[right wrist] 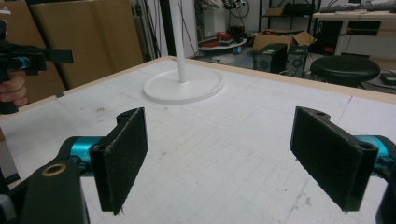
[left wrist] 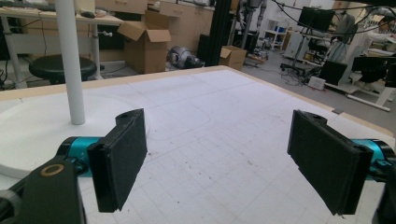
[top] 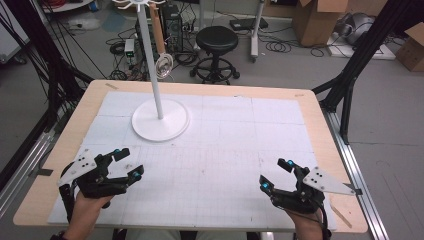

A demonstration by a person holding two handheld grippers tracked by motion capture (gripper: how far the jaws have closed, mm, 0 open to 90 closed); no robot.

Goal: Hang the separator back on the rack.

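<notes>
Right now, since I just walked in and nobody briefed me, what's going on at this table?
A person holds a hand-held gripper in each hand near the table's front edge. The left hand-held gripper and right hand-held gripper are both open and hold nothing. A white stand sits further back, untouched.

A wooden table (top: 315,107) carries a white gridded mat (top: 235,150) bearing a round-based white stand (top: 160,120).

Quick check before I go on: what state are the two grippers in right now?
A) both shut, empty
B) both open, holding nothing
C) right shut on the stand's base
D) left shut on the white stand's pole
B: the left gripper and right gripper both have their jaws spread wide with only bare table mat between them, well short of the white stand.
</notes>
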